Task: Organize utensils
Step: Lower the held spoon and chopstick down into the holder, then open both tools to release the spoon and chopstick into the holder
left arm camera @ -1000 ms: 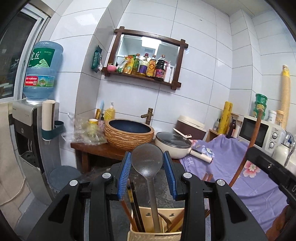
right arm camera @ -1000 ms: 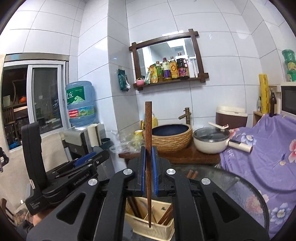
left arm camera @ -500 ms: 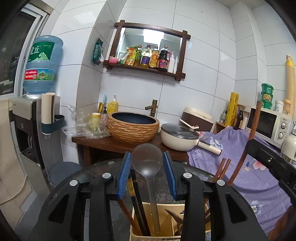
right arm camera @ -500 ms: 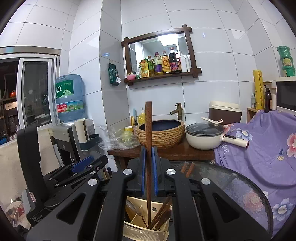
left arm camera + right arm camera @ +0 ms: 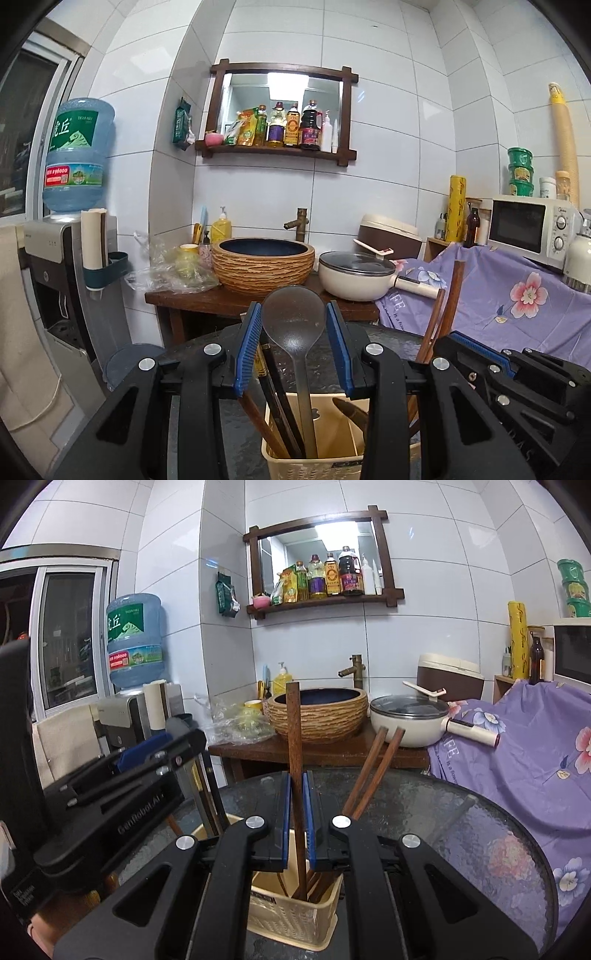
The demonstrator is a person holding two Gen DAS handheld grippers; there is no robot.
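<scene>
We see a cream plastic utensil basket (image 5: 295,919) standing on the round dark glass table (image 5: 461,834), toward its near edge, with both tools over it. In the left wrist view the same basket (image 5: 332,424) sits directly below the left gripper (image 5: 293,339).

A dark ladle (image 5: 293,321) stands upright in the basket, its handle running down inside and its bowl raised between the blue pads (image 5: 246,347) of the left gripper. The jaws stand at a middling width, each pad close against a side of the bowl; we cannot tell whether they actually press on it. Dark chopsticks (image 5: 280,402) lean in the basket just left of the ladle's handle.

The right gripper (image 5: 297,819) is closed tight on a brown wooden stick (image 5: 294,738), held upright, its lower end down inside the basket among other wooden utensils. A pair of wooden chopsticks (image 5: 373,771) leans out of the basket toward the right, beside that gripper.

Beyond the table's far edge a wooden stand carries a woven-sided basin (image 5: 317,716) and a cream pan (image 5: 410,716) with a glass lid. To the right a purple floral cloth (image 5: 524,746) drapes over furniture, and a water dispenser (image 5: 135,642) stands to the left against the tiled wall.
</scene>
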